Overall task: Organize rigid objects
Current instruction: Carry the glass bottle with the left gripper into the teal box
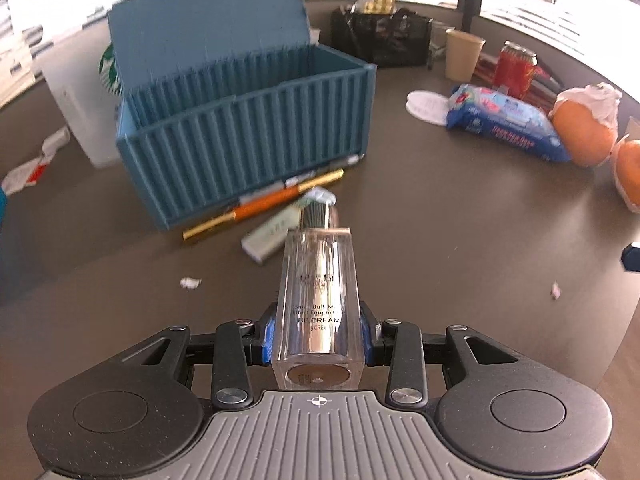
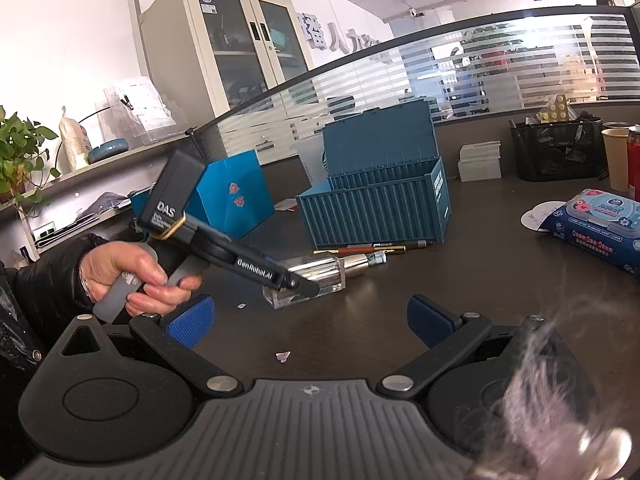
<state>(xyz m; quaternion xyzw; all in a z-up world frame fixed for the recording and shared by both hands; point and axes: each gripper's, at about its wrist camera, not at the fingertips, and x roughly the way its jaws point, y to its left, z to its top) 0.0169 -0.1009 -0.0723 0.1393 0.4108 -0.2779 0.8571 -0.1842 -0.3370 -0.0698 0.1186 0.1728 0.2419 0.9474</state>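
My left gripper [image 1: 317,340] is shut on a clear square cosmetic bottle [image 1: 318,280], its blue pads pressing both sides near the base. The bottle's pump end points at the table in front of a blue container-style box [image 1: 248,136] whose lid stands open. Several pens [image 1: 272,200] and a small white tube [image 1: 272,236] lie along the box's front. In the right wrist view a hand holds the left gripper [image 2: 304,284] with the bottle [image 2: 320,270] low over the table, near the box [image 2: 376,208]. My right gripper [image 2: 310,320] is open with nothing between its pads.
A wet-wipes pack [image 1: 504,120], two oranges [image 1: 584,128], a red can [image 1: 514,68], a paper cup [image 1: 462,54] and a black mesh organizer [image 1: 384,36] stand to the right and behind. A white plastic cup [image 1: 84,104] sits left of the box. A blue paper bag [image 2: 232,196] is further left.
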